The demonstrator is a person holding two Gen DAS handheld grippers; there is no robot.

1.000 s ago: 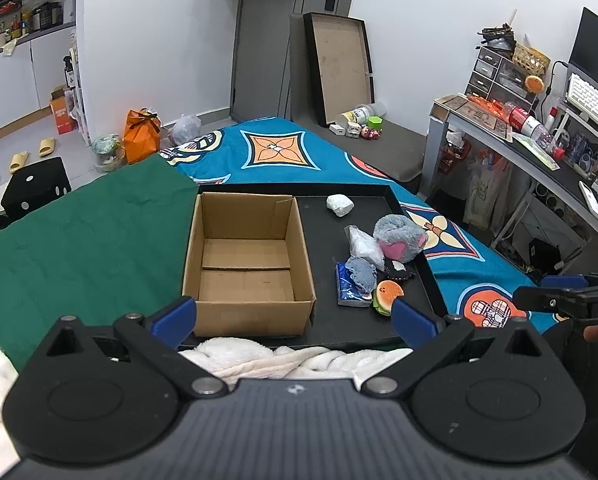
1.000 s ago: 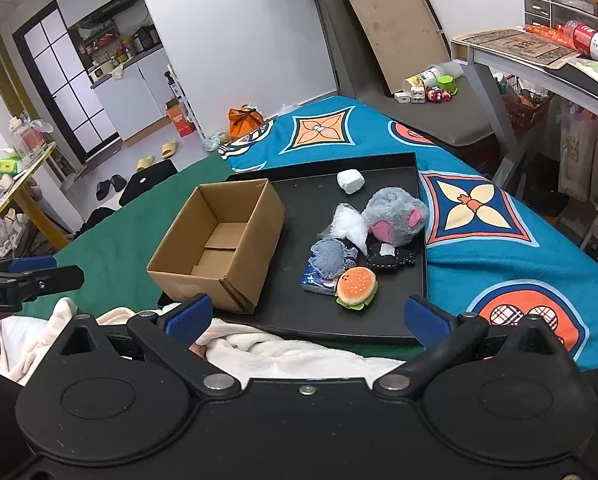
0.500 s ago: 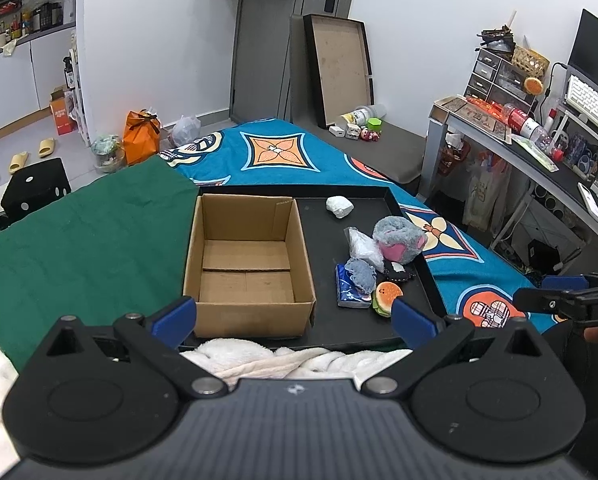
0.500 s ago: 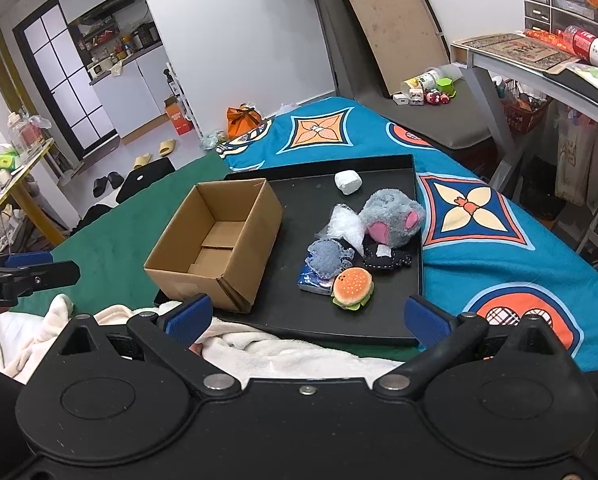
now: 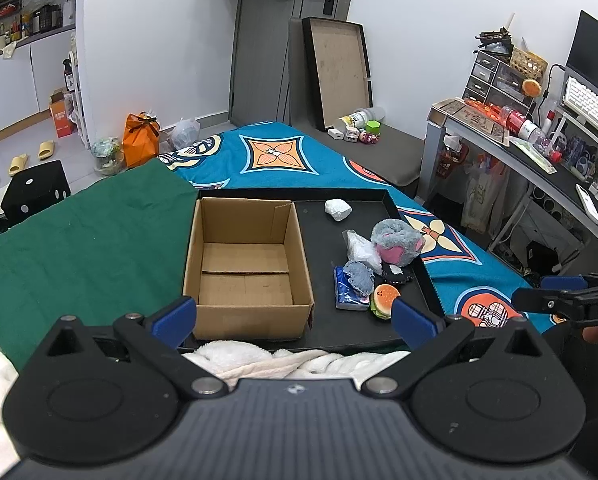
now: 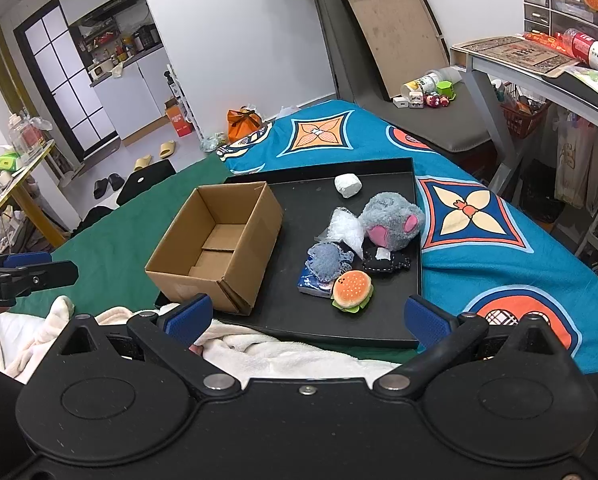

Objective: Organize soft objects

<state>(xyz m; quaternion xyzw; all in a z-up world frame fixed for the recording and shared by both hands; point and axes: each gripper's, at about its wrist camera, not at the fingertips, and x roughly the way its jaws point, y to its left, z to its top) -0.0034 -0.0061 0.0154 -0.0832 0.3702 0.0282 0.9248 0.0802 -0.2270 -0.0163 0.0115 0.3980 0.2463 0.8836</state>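
Note:
An empty cardboard box [image 5: 245,264] [image 6: 215,248] sits on the left half of a black tray [image 5: 319,236] [image 6: 299,320]. On the tray's right half lie soft items: a grey-pink plush [image 5: 395,236] [image 6: 391,220], a burger plush [image 5: 383,300] [image 6: 352,285], a grey-blue pouch [image 5: 359,276] [image 6: 327,260], a white wad [image 5: 338,209] [image 6: 348,185], a clear plastic bag [image 5: 361,246] and a black fabric piece [image 6: 387,262]. My left gripper [image 5: 293,318] is open and empty, near the tray's front edge. My right gripper [image 6: 305,316] is open and empty, in front of the tray.
A white fluffy towel [image 5: 283,358] [image 6: 283,350] lies just in front of the tray. The tray rests on a bed with a green cloth [image 5: 79,240] and a blue patterned cover [image 6: 479,220]. A cluttered desk [image 5: 539,152] stands to the right.
Both grippers have drifted slightly; the scene looks nearly the same. Nothing has been picked up or moved.

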